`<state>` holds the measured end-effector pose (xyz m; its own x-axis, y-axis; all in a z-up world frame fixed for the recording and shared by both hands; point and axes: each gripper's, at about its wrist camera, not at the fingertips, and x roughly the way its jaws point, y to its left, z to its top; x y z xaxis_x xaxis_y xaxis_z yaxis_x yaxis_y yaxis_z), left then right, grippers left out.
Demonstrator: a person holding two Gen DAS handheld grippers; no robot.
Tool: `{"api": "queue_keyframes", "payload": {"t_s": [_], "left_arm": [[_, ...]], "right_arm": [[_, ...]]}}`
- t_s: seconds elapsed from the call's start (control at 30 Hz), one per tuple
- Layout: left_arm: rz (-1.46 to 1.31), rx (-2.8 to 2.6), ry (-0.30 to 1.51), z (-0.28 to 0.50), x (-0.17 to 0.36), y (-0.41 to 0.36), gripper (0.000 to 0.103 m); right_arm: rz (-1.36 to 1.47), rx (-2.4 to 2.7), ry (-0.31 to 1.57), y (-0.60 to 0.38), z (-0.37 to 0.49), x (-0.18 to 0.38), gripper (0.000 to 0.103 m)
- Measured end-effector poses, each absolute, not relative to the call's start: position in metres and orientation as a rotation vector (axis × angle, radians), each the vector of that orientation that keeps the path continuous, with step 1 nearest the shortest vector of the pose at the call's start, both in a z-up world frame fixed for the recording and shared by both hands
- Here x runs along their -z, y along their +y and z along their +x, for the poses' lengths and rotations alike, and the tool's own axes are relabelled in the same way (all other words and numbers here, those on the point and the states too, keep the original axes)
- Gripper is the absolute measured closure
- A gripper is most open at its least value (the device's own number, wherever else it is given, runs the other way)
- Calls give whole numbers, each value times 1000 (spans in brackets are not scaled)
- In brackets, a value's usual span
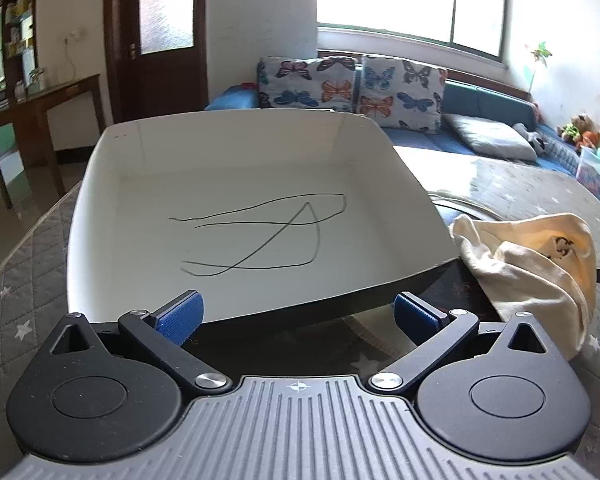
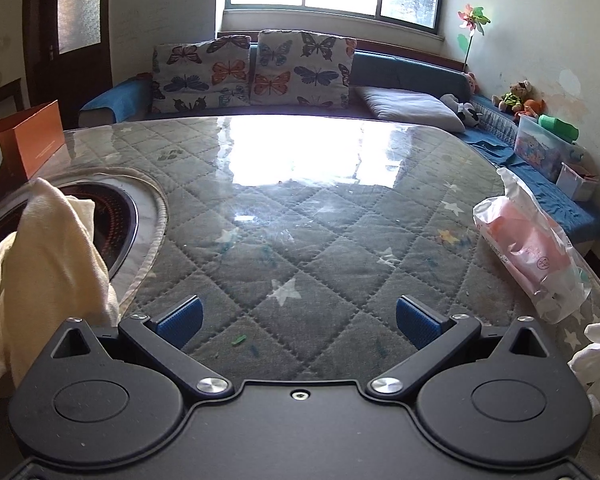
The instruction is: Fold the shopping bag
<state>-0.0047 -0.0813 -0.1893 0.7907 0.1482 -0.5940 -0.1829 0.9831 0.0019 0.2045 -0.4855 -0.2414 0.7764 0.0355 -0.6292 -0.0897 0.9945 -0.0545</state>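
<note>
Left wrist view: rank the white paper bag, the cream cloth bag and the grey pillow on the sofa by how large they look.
1. white paper bag, filling the middle of the view.
2. cream cloth bag, crumpled to its right.
3. grey pillow, smallest here, but it lies much farther off, so its true size against the cloth bag is unsure.

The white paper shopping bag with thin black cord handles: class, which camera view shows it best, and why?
The left wrist view. The white paper shopping bag fills the middle of the picture, lying on its side with its black cord handles across its face. The right wrist view shows at most a pale sliver at its left edge.
</note>
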Motion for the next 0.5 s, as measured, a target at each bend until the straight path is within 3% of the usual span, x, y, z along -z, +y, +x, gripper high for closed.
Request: {"api": "queue_keyframes", "payload": {"t_s": [0.5], "left_arm": [[-25, -126, 654, 4, 196, -99, 0]], "right_arm": [[-85, -91, 667, -481, 200, 237, 0]]}}
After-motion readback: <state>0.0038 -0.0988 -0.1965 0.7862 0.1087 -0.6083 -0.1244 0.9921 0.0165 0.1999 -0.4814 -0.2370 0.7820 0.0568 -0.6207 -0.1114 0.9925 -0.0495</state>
